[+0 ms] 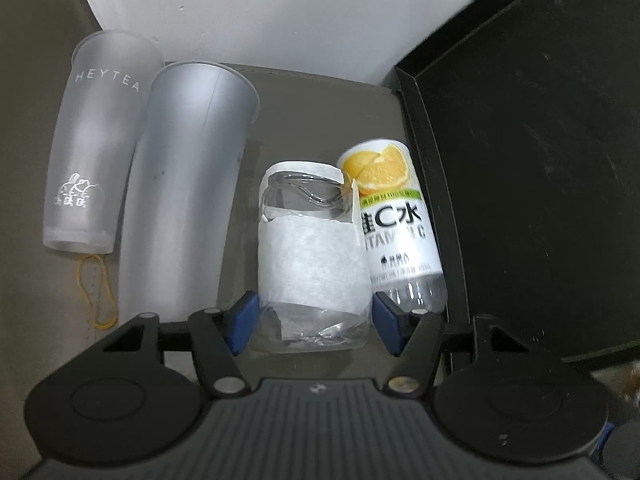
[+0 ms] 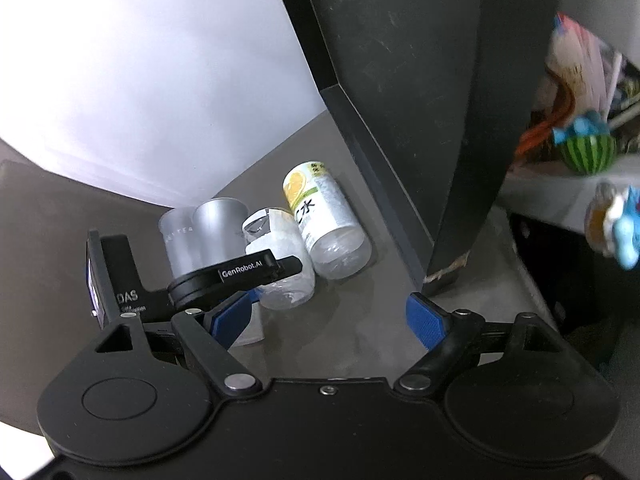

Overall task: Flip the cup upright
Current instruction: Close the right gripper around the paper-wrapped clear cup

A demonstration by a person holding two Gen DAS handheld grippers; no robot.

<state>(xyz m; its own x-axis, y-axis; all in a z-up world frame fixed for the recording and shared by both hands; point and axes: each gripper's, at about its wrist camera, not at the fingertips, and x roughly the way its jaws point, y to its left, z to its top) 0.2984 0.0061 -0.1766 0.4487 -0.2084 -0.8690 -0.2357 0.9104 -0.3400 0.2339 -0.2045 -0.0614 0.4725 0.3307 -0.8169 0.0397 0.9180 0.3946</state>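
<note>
A clear cup [image 1: 312,256] with a white paper band lies on the grey table, base toward me. My left gripper [image 1: 314,324] is open, its blue pads on either side of the cup's base, not squeezing it. The cup also shows in the right wrist view [image 2: 280,256], with the left gripper [image 2: 224,276] at it. My right gripper [image 2: 328,320] is open and empty, hovering back from the cup over the table.
Two frosted cups [image 1: 100,140] [image 1: 188,184] lie left of the clear cup. A vitamin C water bottle [image 1: 396,220] lies against its right side. A black box [image 1: 520,160] stands to the right. A yellow rubber band [image 1: 98,292] lies at left. White wall behind.
</note>
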